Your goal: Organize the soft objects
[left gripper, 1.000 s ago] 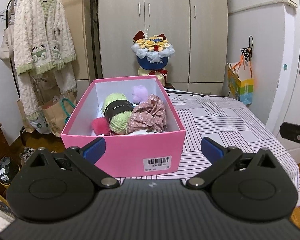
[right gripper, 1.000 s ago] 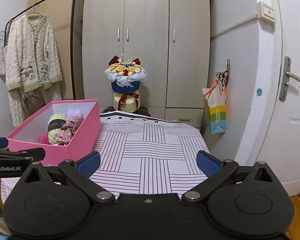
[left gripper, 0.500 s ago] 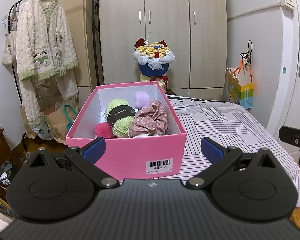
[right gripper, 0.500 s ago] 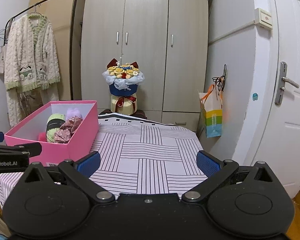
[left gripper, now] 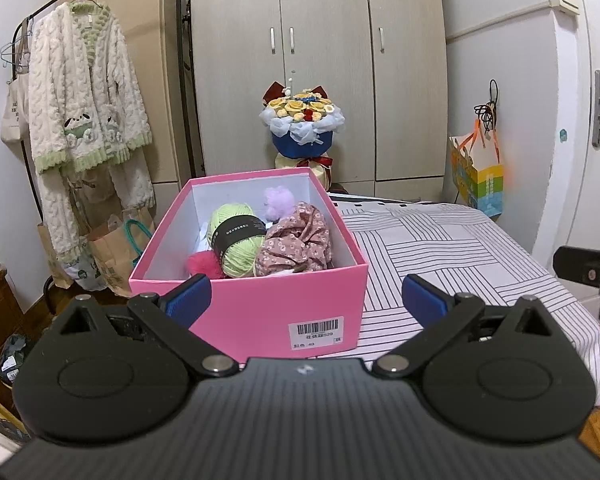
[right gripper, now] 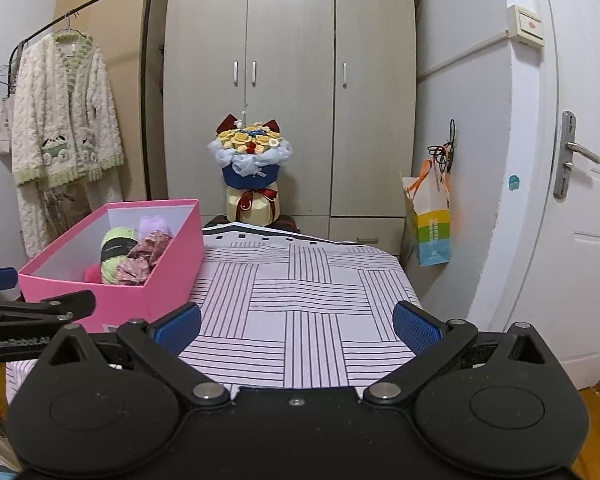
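Observation:
A pink box (left gripper: 276, 304) (right gripper: 140, 300) stands on the left part of a striped table cover (left gripper: 440, 248) (right gripper: 300, 308). Inside it lie a green yarn ball (left gripper: 236, 240) (right gripper: 114, 250), a floral cloth bundle (left gripper: 296, 244) (right gripper: 144, 258), a lilac fluffy item (left gripper: 278, 200) (right gripper: 154, 224) and a magenta pom-pom (left gripper: 202, 262) (right gripper: 92, 272). My left gripper (left gripper: 306, 298) is open just in front of the box, holding nothing. Over the bare striped cover, to the right of the box, my right gripper (right gripper: 296, 326) is open with nothing in it.
A flower bouquet (left gripper: 302, 120) (right gripper: 250, 168) stands behind the table before a wardrobe (left gripper: 316, 60). A fluffy cardigan (left gripper: 84, 96) hangs on a rack at left, paper bags (left gripper: 112, 256) below it. A colourful bag (left gripper: 476, 180) hangs near the door (right gripper: 580, 200) at right.
Both grippers have drawn back and risen slightly, so the box and table look a little farther and lower. Both stay open; nothing in the box moved.

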A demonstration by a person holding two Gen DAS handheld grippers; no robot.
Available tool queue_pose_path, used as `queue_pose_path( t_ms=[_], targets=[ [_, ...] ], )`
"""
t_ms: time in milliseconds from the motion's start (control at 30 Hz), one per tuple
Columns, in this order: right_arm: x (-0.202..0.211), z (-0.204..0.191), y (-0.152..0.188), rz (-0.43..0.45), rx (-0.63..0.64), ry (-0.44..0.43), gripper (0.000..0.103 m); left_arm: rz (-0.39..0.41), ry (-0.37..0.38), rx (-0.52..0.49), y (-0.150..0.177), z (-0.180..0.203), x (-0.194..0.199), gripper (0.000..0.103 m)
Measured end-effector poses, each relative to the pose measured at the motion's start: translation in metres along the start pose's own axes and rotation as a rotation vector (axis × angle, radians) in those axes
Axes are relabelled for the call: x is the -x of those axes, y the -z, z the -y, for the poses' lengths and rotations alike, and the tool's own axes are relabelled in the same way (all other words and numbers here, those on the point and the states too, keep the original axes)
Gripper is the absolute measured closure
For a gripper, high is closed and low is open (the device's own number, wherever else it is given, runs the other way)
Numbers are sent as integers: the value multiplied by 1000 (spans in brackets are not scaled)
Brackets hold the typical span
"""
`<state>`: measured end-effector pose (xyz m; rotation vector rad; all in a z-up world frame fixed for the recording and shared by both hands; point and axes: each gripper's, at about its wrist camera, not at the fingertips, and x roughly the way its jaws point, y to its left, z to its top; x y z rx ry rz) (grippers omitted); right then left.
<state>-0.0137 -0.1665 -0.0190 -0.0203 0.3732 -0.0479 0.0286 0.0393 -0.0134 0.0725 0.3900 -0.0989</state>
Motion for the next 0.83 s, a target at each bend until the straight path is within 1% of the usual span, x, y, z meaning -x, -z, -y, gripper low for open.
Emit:
queue_pose_path(
  t_ms=[333,500,833],
  targets=[
    [0,2,0,7,-18,9,0,16,1,16,0,-3,1,0],
    [-1,2,0,4,-22,12,0,1,-5,20,0,-4,0,0],
    [-2,2,1,0,-11,17,0,-4,-1,24,0,-5,0,0]
  ],
)
